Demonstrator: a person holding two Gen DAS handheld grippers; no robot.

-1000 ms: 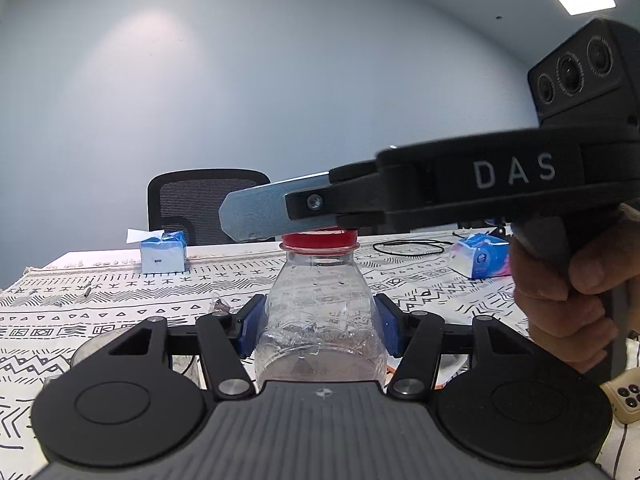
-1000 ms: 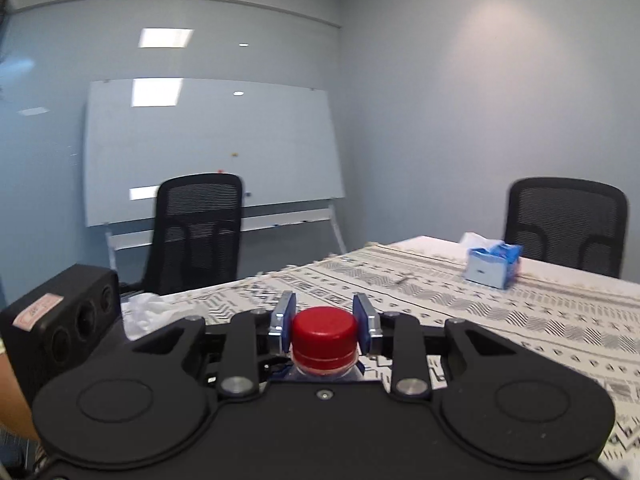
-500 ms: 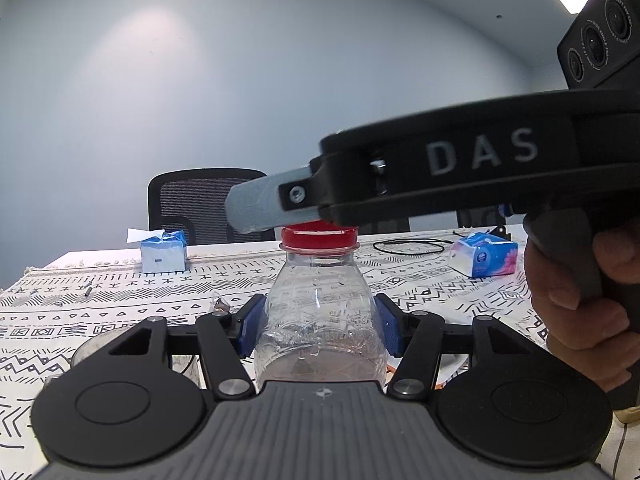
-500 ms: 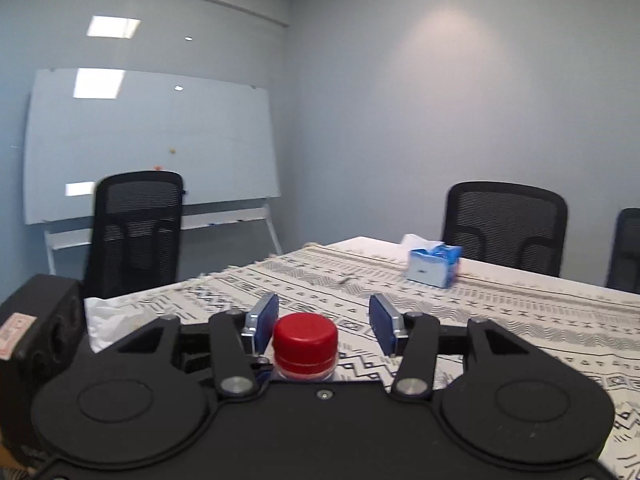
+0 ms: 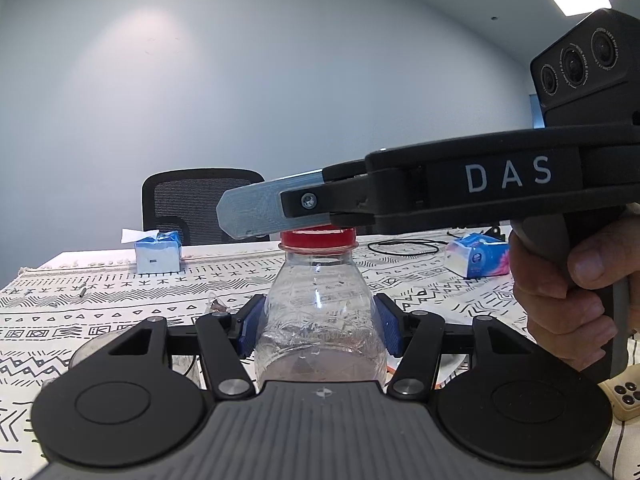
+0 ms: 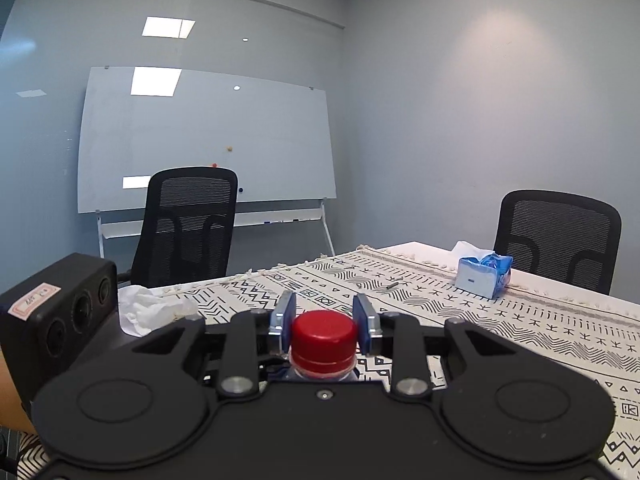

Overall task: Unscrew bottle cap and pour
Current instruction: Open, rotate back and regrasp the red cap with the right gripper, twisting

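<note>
Bottle (image 5: 320, 312), clear thin plastic and nearly empty, stands upright on the patterned table (image 5: 100, 308); judged light and crushable. Left gripper (image 5: 318, 330) clamps its body between both pads. Right gripper (image 6: 323, 322) sits closed on the red cap (image 6: 323, 334), the correct hold for unscrewing.
</note>
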